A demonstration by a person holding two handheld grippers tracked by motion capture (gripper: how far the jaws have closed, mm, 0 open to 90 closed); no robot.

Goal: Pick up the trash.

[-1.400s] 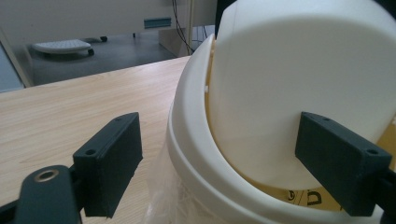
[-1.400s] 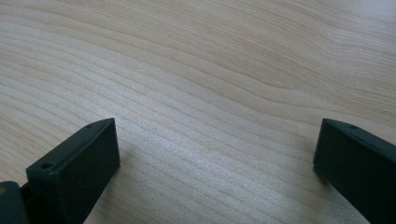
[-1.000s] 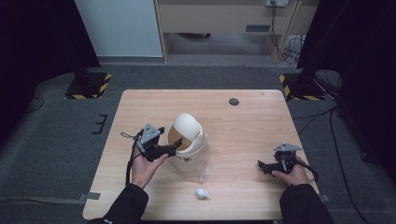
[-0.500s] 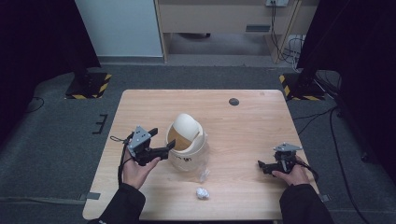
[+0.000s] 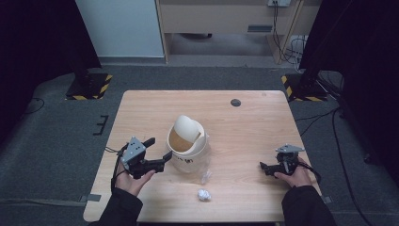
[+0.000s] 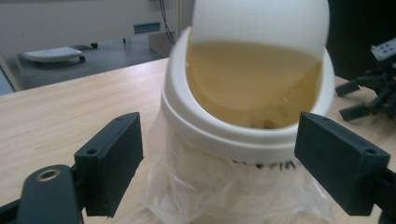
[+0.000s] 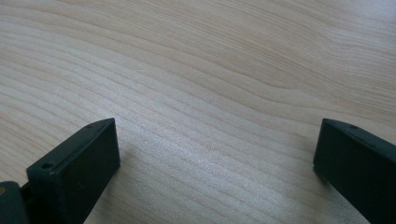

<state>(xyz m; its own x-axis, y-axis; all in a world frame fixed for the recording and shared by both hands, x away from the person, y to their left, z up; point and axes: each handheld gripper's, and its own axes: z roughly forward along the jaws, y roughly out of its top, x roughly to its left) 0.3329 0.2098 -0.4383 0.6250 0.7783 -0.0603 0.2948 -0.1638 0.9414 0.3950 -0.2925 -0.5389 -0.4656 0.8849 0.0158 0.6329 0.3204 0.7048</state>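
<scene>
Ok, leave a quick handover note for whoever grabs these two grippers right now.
Left gripper: open, jaws apart beside the small white bin, holding nothing.
Right gripper: open, empty, low over bare table at the right.
Bin stands mid-table with a clear liner bag and its swing lid tilted open.
One crumpled paper ball lies near the front edge, not yet binned.
Likely left: pick up the ball and drop it in.

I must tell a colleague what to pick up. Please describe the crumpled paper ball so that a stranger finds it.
On the wooden table, find the white bin near the middle. The paper ball lies alone nearer the person, by the front edge. It is opaque white, unlike the clear plastic scrap beside the bin.
</scene>
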